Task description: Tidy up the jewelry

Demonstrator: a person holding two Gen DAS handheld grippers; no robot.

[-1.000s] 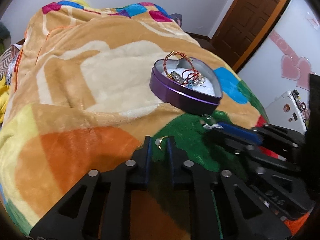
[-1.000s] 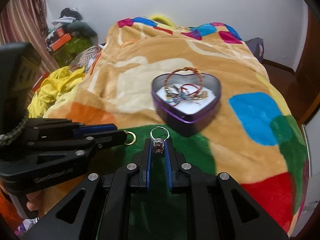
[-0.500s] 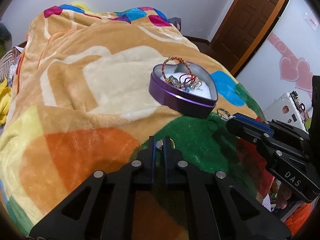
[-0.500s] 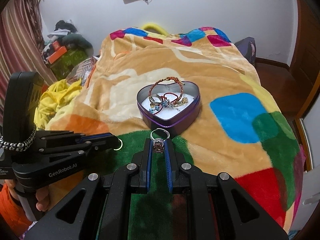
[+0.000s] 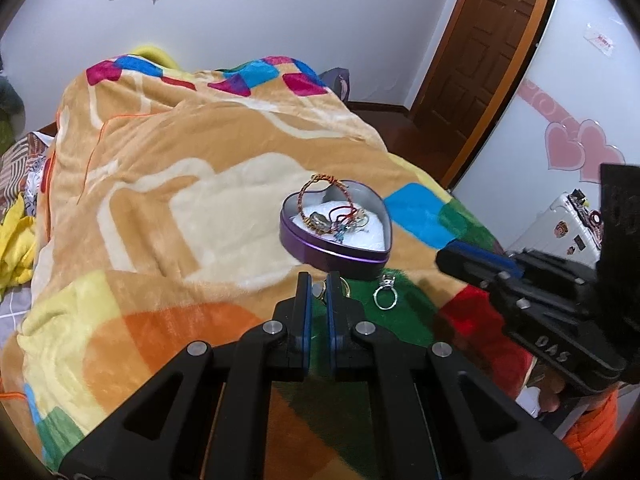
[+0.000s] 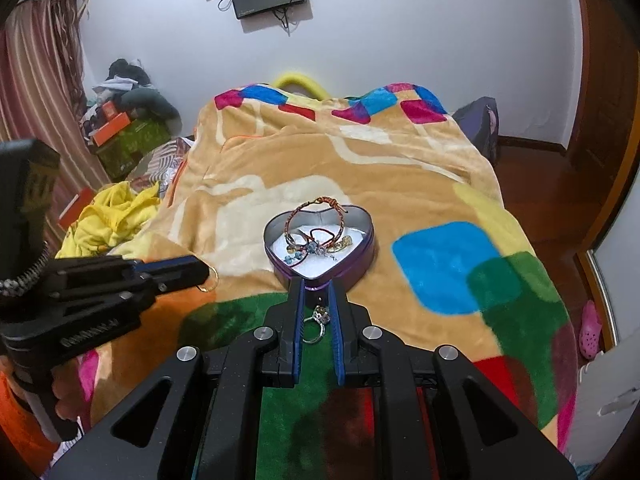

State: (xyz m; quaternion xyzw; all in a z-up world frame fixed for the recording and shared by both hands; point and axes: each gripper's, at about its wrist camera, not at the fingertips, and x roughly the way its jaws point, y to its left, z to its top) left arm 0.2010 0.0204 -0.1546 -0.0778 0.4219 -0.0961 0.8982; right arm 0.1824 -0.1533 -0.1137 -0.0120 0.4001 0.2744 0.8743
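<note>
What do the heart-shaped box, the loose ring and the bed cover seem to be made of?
Heart-shaped box: probably tin, glossy purple wall, dull silver inside.
Loose ring: silvery metal, shiny, with a glittering setting; actual metal unclear.
Bed cover: plush fleece, fuzzy matte pile.

1. Ahead of us the heart-shaped tin (image 5: 335,249) sits on the blanket (image 5: 160,208); its purple wall blocks a low, straight approach from the front.
2. The tin's mouth is open above, but a braided bangle (image 5: 325,192) stands up past the rim at its far lobe.
3. The silver ring (image 5: 386,294) lies on the green patch just before the tin, between our two grippers.
4. The right gripper (image 6: 317,305) straddles that ring, jaws apart, filling the gap in front of the tin.
5. The left gripper (image 5: 319,289) crowds the tin's near-left side.
6. Wide bare blanket lies left of and beyond the tin.
</note>
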